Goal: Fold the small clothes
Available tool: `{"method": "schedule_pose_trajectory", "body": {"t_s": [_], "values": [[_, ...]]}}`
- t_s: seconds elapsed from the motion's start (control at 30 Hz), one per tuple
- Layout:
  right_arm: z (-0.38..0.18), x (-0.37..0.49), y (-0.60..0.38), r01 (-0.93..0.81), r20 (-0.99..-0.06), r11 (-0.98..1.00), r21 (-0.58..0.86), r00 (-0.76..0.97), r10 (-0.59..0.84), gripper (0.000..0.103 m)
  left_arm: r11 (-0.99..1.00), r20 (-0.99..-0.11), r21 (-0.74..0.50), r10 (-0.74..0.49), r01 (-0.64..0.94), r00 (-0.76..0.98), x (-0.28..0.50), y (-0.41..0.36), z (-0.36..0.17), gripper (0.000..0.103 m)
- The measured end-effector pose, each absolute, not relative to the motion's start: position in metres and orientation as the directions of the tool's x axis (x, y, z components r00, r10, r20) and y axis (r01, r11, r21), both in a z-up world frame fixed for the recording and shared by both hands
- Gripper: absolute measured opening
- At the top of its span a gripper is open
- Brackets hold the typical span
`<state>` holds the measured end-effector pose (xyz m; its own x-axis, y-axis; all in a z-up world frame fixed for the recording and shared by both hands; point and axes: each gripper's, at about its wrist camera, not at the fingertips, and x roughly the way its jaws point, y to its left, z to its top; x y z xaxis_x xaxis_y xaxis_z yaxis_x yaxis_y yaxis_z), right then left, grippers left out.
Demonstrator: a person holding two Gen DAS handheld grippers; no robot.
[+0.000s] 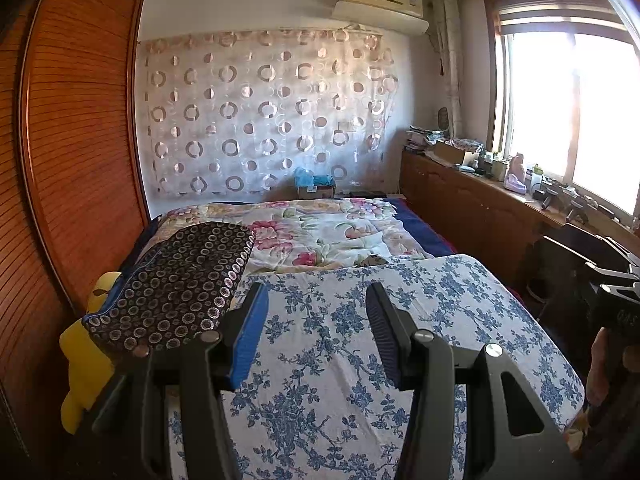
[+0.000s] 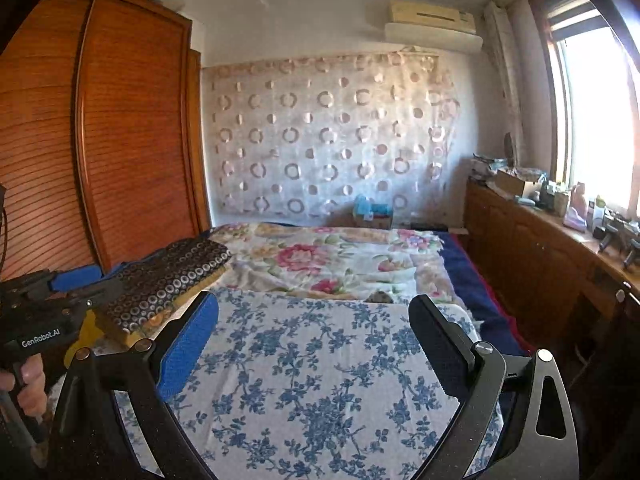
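Observation:
A white cloth with blue flowers (image 1: 360, 340) (image 2: 320, 360) lies flat and smooth over a raised surface right in front of me. My left gripper (image 1: 316, 292) hovers over its near part, open, with nothing between the blue pad and the dark pad. My right gripper (image 2: 316, 304) stands open wider above the same cloth and is also empty. A small grey-brown item (image 1: 376, 260) (image 2: 380, 298) peeks out just behind the cloth's far edge; what it is I cannot tell.
A dark cushion with ring pattern (image 1: 180, 280) (image 2: 176, 280) lies left of the cloth, over a yellow plush toy (image 1: 84, 360). Behind is a bed with a flowered sheet (image 1: 320, 228). A wooden wardrobe (image 1: 80, 140) stands left, a cluttered wooden cabinet (image 1: 480, 208) right. A hand (image 2: 28, 384) holds the left handle.

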<state>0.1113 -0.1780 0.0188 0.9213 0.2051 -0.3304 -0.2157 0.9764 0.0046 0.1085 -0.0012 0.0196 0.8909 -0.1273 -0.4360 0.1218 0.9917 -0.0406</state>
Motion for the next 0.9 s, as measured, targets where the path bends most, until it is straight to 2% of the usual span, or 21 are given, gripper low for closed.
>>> {"method": "schedule_pose_trajectory", "body": {"t_s": [0.9], "values": [[0.0174,0.1117,-0.1842,-0.201,-0.329,0.98,0.005,0.925,0.192,0.098,0.993,-0.431,-0.038,-0.121,0.116,0.894,0.1056,0.0015,0.0195,0.05]]}}
